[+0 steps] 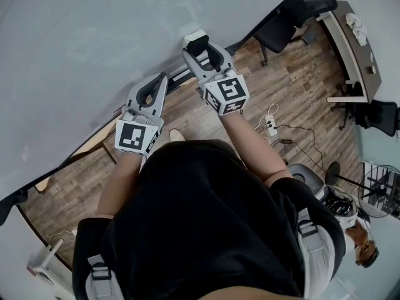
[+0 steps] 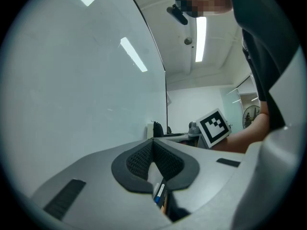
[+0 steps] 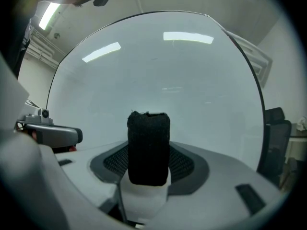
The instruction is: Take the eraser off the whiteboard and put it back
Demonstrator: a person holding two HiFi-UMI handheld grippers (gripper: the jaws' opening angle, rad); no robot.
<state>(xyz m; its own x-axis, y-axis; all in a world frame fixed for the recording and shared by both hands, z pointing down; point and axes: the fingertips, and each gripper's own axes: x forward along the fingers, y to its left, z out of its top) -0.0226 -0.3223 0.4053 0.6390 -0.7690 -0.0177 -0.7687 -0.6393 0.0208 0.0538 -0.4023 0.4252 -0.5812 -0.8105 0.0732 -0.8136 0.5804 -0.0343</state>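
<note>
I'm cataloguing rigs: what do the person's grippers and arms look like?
Both the left gripper and right gripper are light grey plastic, with curved fingers lined with black mesh-textured pads, each bearing a white cube with black square markers. The person wears a black short-sleeved top, forearms bare.

Bright, even indoor light, with no hard shadows; above and right of the left gripper (image 2: 153, 145) a ceiling strip light (image 2: 200, 38) blooms white, and pale bars of glare streak the whiteboard (image 2: 72, 90) — likewise above the right gripper (image 3: 148, 163); the eraser (image 3: 148, 138) between its jaws reads flat black; both gripper views vignette darkly, edges bowed — nearest gripper bodies soft; the head view bends hard at its rim.
</note>
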